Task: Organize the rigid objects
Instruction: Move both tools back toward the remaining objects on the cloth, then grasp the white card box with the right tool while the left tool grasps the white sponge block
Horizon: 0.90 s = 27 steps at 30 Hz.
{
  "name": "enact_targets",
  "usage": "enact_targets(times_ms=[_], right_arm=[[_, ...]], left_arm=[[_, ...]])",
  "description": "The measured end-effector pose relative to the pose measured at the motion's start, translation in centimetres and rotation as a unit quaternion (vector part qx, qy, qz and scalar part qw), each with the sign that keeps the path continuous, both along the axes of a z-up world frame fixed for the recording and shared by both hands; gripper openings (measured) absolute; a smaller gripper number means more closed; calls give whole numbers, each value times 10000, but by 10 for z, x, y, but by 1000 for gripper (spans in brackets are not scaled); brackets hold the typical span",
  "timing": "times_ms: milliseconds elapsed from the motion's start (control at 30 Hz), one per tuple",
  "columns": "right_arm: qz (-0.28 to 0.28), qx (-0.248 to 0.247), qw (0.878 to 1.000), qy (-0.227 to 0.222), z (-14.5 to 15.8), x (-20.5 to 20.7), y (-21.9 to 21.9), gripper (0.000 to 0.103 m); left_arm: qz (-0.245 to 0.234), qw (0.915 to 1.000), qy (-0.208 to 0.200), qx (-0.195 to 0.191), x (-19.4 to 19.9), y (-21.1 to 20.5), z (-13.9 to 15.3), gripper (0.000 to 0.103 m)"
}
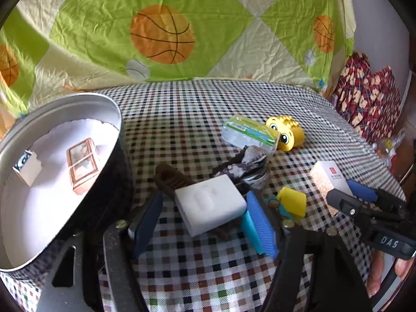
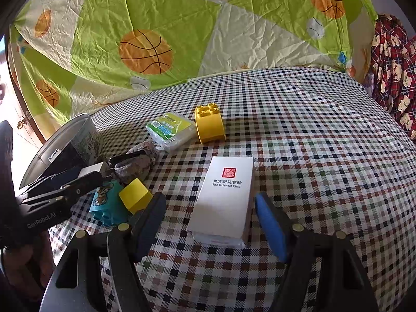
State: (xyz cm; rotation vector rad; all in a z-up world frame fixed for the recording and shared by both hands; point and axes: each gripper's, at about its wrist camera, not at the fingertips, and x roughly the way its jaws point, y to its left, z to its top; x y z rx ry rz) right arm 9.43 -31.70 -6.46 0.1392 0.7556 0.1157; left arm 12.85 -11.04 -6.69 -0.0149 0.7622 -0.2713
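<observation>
Checked tablecloth [image 2: 312, 156], yellow brick [image 2: 209, 123], white box [image 2: 223, 197]

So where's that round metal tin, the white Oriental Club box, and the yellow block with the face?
Round metal tin [image 1: 114, 109]: left wrist view, on its silver rim.
White Oriental Club box [image 2: 226, 200]: right wrist view, on its printed top face.
Yellow block with the face [image 1: 284, 134]: left wrist view, on its face side.

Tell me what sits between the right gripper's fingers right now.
The white box marked "The Oriental Club" lies on the checked cloth between the open fingers of the right gripper, touching neither pad. The right wrist view shows it.
</observation>
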Motion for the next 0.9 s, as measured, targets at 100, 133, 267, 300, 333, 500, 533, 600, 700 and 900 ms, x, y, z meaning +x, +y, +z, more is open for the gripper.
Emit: enact_targets(times_ms=[100,133,267,300,333,500,533,600,700,900], right_arm=[[7,-21,10000,48,-2,1,1,73],[9,-14,10000,74,-3,2,1,73],[23,19,9999,150,-5,4,-1,73],[20,28,9999,150,-5,4,-1,73],[14,41,9999,140,-5,4,-2,73],[-15,38,9999,153,-6,4,-3,73],[-13,25,9999,155,-6,4,-2,73],[-20,3,9999,147,-6,3,-2,73],[-17,-2,9999,152,-6,3,-2,73],[-32,7,9999,155,-6,2,-2,73]], left_arm=[[-10,9999,-66,144,0,-3,0,67],[-8,9998,-75,165,0,-4,0,67],[-64,9997,-104,201,-2,-7,1,65],[-70,9998,-91,177,-3,-6,1,64],[-81,9999,-71,133,-5,-5,1,64],[-82,10000,4,-51,-8,2,0,58],[-85,9999,20,-77,-7,2,0,57],[-51,10000,36,-54,-5,2,-1,57],[-10,9998,193,45,1,-2,-5,56],[-36,9996,258,-52,10,-2,-7,56]])
